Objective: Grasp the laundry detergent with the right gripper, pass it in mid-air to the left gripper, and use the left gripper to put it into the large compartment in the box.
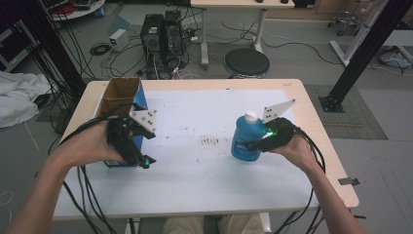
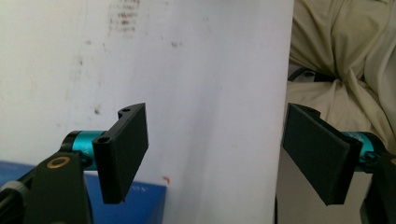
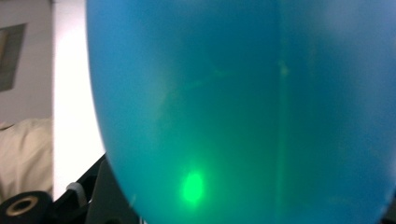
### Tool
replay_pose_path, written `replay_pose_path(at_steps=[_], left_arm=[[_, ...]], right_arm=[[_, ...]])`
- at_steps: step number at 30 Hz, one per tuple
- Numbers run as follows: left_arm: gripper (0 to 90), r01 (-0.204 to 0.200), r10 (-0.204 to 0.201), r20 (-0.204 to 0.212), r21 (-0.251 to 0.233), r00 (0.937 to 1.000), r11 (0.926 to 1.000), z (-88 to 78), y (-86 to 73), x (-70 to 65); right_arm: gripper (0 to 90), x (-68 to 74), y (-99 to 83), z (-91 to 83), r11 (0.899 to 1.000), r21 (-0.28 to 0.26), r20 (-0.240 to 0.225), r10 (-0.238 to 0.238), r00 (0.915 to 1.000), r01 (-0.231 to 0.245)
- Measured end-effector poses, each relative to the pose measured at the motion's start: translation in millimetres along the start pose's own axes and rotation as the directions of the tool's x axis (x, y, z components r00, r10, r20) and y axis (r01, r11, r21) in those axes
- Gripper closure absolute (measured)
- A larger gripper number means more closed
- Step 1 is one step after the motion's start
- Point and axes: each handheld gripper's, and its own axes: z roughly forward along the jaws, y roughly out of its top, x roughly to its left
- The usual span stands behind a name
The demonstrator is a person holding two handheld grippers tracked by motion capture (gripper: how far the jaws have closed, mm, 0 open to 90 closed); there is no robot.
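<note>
Gripping the translucent blue plastic bottle with a white cap (image 1: 246,139) right of centre in the high view, upright on the white surface (image 1: 195,175).

The right gripper (image 1: 253,145) has its fingers closed on the lower body of the bottle, which fills the right gripper view (image 3: 243,107). The left gripper (image 1: 146,162) is at the left of the frame, its fingers (image 2: 123,151) wide apart with nothing between them, in front of the open cardboard box with blue sides (image 1: 119,95). To do this step well, I think the grip should stay firm and low and the bottle vertical, because the smooth round wall can slip.
</note>
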Motion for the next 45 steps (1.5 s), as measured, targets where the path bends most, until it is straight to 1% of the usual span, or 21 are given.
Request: replay_pose_path(at_steps=[1,3,6,9,12,13,14,15,17,19,20,21,25,29,30,35,36,38,41,43,45], left_arm=[[22.9,0.0,0.0,0.001,0.0,1.0,1.0,1.2,8.4,2.2],[22.9,-0.009,0.009,0.003,-0.003,1.0,1.0,4.2,24.7,6.5],[22.9,-0.019,0.019,0.009,-0.015,0.9998,0.9997,8.7,46.8,14.6],[22.9,-0.02,0.02,0.021,-0.026,0.9996,0.9995,13.5,63.3,23.9],[22.9,-0.004,0.006,0.038,-0.037,0.9992,0.9993,18.5,74.9,32.0],[22.9,-0.001,0.003,0.043,-0.04,0.9991,0.9992,19.9,78.0,34.3],[22.9,0.006,-0.004,0.046,-0.047,0.9989,0.9989,21.5,80.8,35.9],[22.9,0.005,-0.002,0.05,-0.049,0.9987,0.9988,22.5,83.3,37.8],[22.9,0.016,-0.013,0.047,-0.059,0.9988,0.9981,24.6,87.9,39.8],[22.9,0.021,-0.018,0.051,-0.06,0.9985,0.998,27.0,92.2,40.6],[22.9,0.015,-0.012,0.052,-0.055,0.9986,0.9984,28.4,94.5,40.9],[22.9,0.018,-0.015,0.053,-0.053,0.9985,0.9985,30.2,96.7,40.6],[22.8,0.008,-0.005,0.058,-0.04,0.9983,0.9992,37.5,105.8,40.6],[22.9,0.003,-0.002,0.06,-0.017,0.9982,0.9999,48.0,113.3,40.6],[22.8,0.0,0.001,0.058,-0.014,0.9983,0.9999,50.4,115.1,41.0],[22.9,-0.007,0.008,0.069,-0.01,0.9976,0.9999,61.2,123.1,41.2],[22.9,-0.001,0.002,0.07,-0.011,0.9976,0.9999,63.5,124.5,40.8],[22.9,-0.008,0.009,0.072,-0.004,0.9974,1.0,67.2,126.9,41.4],[22.9,-0.003,0.003,0.071,-0.004,0.9975,1.0,72.6,129.2,41.4],[22.9,-0.006,0.007,0.074,-0.007,0.9972,1.0,75.2,130.3,41.2],[22.9,-0.005,0.005,0.077,-0.007,0.997,1.0,77.4,131.0,40.6]], right_arm=[[45.9,-0.1,2.8,2.4,1.0,0.002,-0.014,-0.013,0.9998,0.013],[45.8,-1.4,8.0,7.2,1.0,0.007,-0.037,-0.025,0.999,0.025],[45.8,-2.5,15.4,13.9,0.999,0.005,-0.065,-0.053,0.9965,0.054],[45.9,-3.4,23.6,20.1,0.995,-0.004,-0.111,-0.096,0.9891,0.096],[45.8,-3.1,33.3,26.4,0.992,-0.002,-0.152,-0.123,0.9808,0.124],[45.8,-2.8,36.5,28.8,0.991,-0.002,-0.159,-0.134,0.9782,0.135],[45.8,-2.3,39.7,31.0,0.989,0.0,-0.166,-0.148,0.9749,0.15],[45.8,-1.9,42.6,33.5,0.987,0.002,-0.175,-0.155,0.9722,0.158],[45.8,-0.7,47.7,38.8,0.985,0.0,-0.189,-0.17,0.9671,0.173],[45.8,-0.1,51.7,44.7,0.983,-0.005,-0.2,-0.182,0.9626,0.185],[45.7,0.4,53.2,47.5,0.982,-0.003,-0.208,-0.184,0.9605,0.188],[45.7,0.4,54.5,50.4,0.982,-0.002,-0.213,-0.185,0.9595,0.188],[45.7,0.3,56.8,60.3,0.981,-0.006,-0.228,-0.188,0.9553,0.192],[45.7,0.3,56.3,66.4,0.983,-0.011,-0.242,-0.179,0.9537,0.182],[45.7,0.1,56.3,67.4,0.982,-0.013,-0.24,-0.184,0.9531,0.186],[45.6,0.6,55.9,68.4,0.982,-0.01,-0.237,-0.185,0.9536,0.188],[45.6,0.6,56.0,68.3,0.982,-0.011,-0.236,-0.186,0.9538,0.189],[45.6,0.8,56.2,67.8,0.982,-0.013,-0.237,-0.185,0.9538,0.187],[45.5,1.2,56.4,67.8,0.982,-0.014,-0.234,-0.184,0.9547,0.186],[45.5,2.0,56.5,68.3,0.982,-0.009,-0.231,-0.187,0.9549,0.19],[45.5,3.1,56.2,69.4,0.981,-0.005,-0.232,-0.19,0.9539,0.195]])
